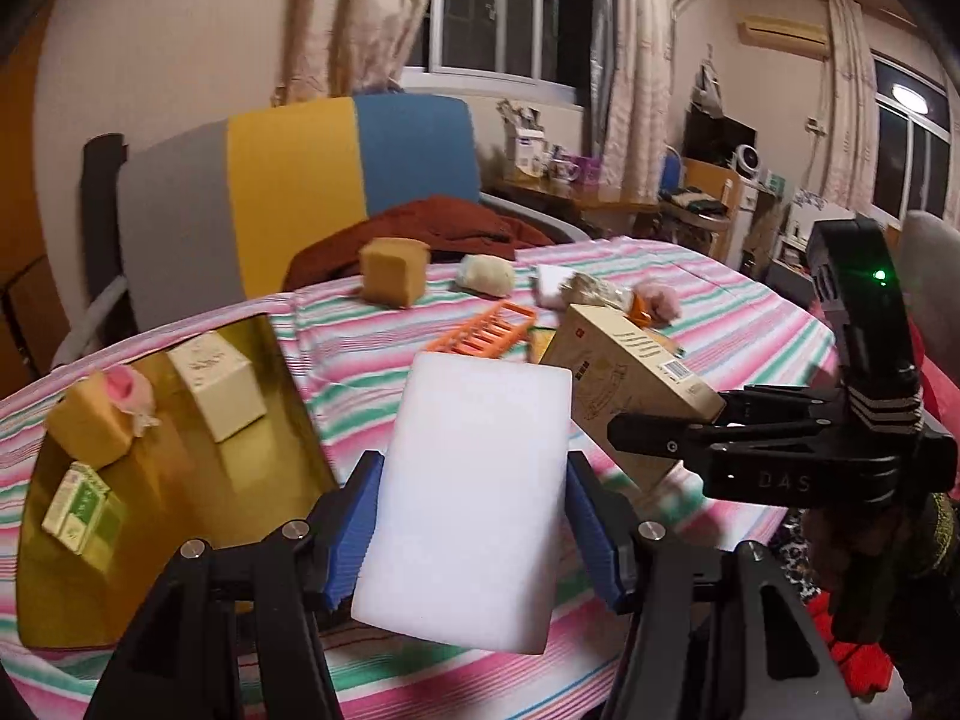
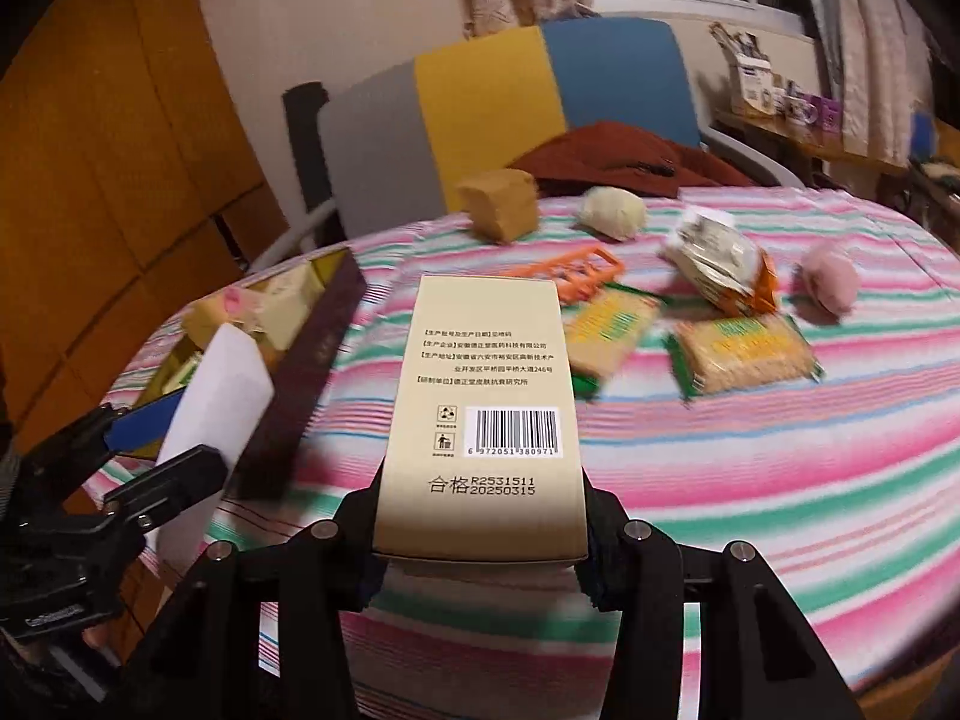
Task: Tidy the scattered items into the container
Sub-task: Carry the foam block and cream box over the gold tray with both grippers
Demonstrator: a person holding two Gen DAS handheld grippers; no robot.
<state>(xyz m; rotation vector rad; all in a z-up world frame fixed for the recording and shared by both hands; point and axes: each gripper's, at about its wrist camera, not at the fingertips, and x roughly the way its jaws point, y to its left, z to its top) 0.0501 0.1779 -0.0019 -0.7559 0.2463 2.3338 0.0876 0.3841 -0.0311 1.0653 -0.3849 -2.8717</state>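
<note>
Left tongs [image 1: 474, 510] clamp white foam block [image 1: 468, 504], raised beside gold tray [image 1: 180, 516] at bed's [image 2: 750, 480] left edge. Right tongs [image 2: 480, 531] clamp beige barcode carton [image 2: 480, 396] over striped sheet; cracker packs [image 2: 738, 354] mid-bed.

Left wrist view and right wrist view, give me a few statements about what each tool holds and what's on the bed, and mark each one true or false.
1. The left tool grips a white foam block. True.
2. The right tool is empty. False: it grips a beige barcode box.
3. The gold-lined container holds nothing. False: small boxes lie inside.
4. An orange rack lies on the striped bedcover. True.
</note>
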